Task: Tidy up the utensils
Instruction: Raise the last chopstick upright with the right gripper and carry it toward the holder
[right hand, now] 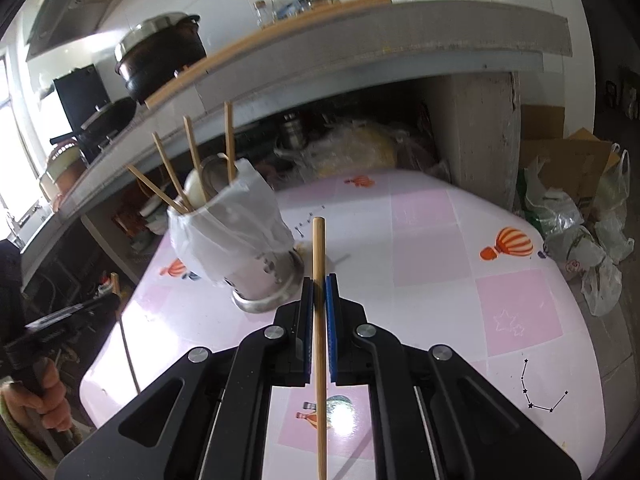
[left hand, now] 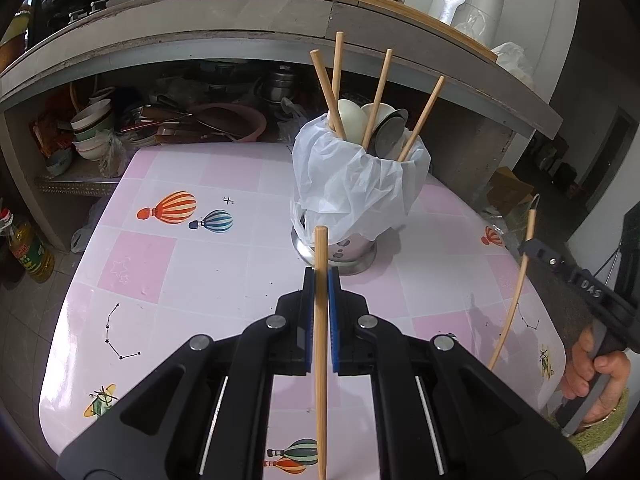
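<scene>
Ahead of the left gripper's jaws, bare pink tabletop lies open to their left. The bag-lined steel utensil holder blocks the way just beyond them, its four chopsticks fanning upward, and the concrete counter slab overhangs behind it.

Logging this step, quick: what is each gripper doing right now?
Left gripper: shut on a chopstick.
Right gripper: shut on another chopstick.
</scene>
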Available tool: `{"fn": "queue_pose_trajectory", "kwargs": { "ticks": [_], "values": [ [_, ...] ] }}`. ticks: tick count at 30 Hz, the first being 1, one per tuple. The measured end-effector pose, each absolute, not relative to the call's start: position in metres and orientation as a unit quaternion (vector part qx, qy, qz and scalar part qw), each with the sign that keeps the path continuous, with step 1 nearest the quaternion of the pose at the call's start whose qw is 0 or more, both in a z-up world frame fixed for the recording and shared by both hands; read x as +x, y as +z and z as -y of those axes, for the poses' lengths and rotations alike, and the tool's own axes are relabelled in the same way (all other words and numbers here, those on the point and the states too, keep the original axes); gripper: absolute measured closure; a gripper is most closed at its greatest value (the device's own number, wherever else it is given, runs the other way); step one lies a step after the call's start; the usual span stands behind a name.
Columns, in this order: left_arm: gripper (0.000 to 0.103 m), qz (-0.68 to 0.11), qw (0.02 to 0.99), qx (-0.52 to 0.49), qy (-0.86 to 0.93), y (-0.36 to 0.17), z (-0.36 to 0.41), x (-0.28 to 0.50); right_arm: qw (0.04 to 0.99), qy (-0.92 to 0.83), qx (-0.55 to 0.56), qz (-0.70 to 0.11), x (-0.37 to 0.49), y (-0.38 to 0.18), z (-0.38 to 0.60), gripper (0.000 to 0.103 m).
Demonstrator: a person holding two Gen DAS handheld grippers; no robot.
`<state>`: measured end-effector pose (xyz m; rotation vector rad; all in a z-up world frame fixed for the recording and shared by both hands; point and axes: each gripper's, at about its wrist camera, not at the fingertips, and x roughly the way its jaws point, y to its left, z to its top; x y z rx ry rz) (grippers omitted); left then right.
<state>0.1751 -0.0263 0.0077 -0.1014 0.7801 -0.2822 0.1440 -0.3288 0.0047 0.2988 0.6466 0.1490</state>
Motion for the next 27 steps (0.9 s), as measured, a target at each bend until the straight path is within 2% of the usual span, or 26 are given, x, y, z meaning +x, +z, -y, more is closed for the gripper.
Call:
{"fn": "queue_pose_trajectory", "kwargs": {
  "ticks": [27],
  "values": [
    [0.097, -0.376, 0.915, -0.046, -0.137, 0.011, 0.03, 0.172, 0.948, 0.09, 0.15, -0.265, 0.117, 0.039, 0.329, 0.097]
  ]
}}
